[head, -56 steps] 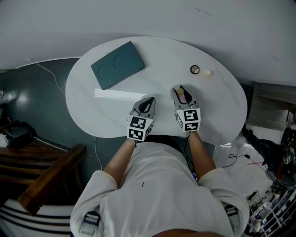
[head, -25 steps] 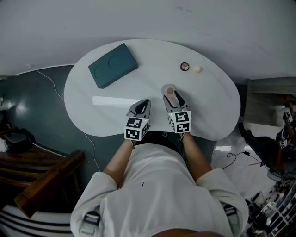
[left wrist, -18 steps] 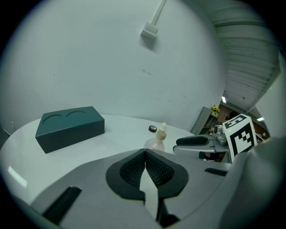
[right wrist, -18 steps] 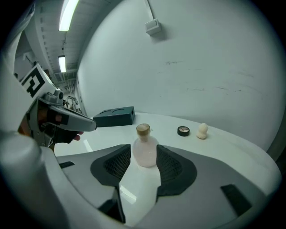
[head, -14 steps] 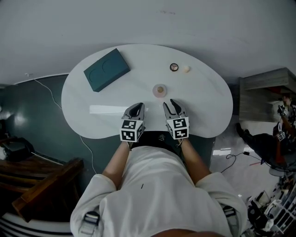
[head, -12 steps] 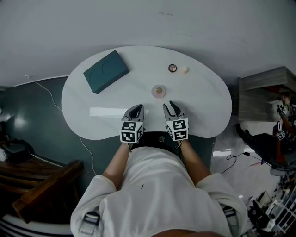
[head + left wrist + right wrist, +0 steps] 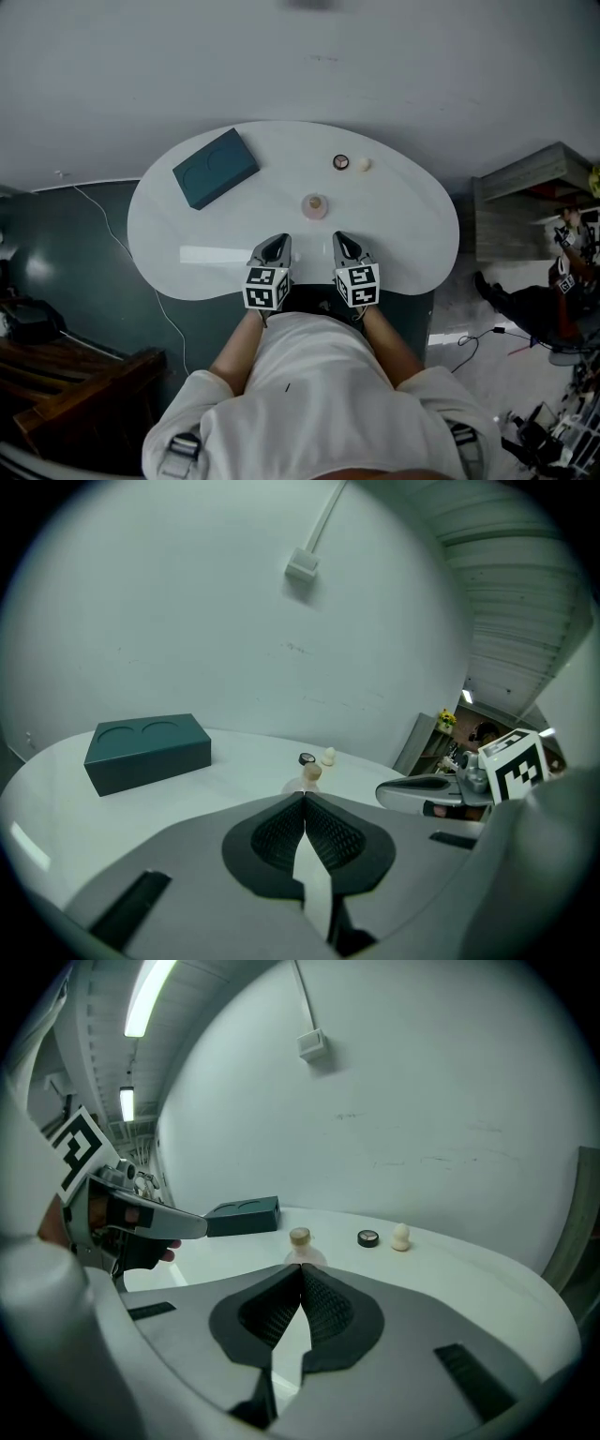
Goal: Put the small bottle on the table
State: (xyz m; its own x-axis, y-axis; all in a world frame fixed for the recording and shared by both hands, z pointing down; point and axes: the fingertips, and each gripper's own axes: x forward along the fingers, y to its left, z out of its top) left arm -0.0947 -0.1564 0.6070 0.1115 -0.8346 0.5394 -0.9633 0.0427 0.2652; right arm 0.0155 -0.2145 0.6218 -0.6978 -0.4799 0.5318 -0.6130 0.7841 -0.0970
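Note:
The small bottle (image 7: 315, 206), clear pinkish with a tan cap, stands upright on the white table (image 7: 403, 234), free of both grippers. It also shows beyond the jaws as the small bottle (image 7: 310, 773) and the small bottle (image 7: 300, 1243). My right gripper (image 7: 343, 246) sits near the table's front edge, well short of the bottle, shut with nothing between its pads. My left gripper (image 7: 277, 248) rests beside it, also shut and empty. The left gripper (image 7: 304, 803) and right gripper (image 7: 300, 1274) show their ribbed pads pressed together.
A dark teal box (image 7: 216, 167) lies at the table's back left. A small round black tin (image 7: 341, 162) and a cream egg-shaped sponge (image 7: 364, 164) sit behind the bottle. A cable runs down the floor at the left. Shelving and clutter stand to the right.
The right gripper let go of the bottle, drew back toward the front edge and closed empty. The bottle stays standing on the table. The left gripper also pulled back slightly.

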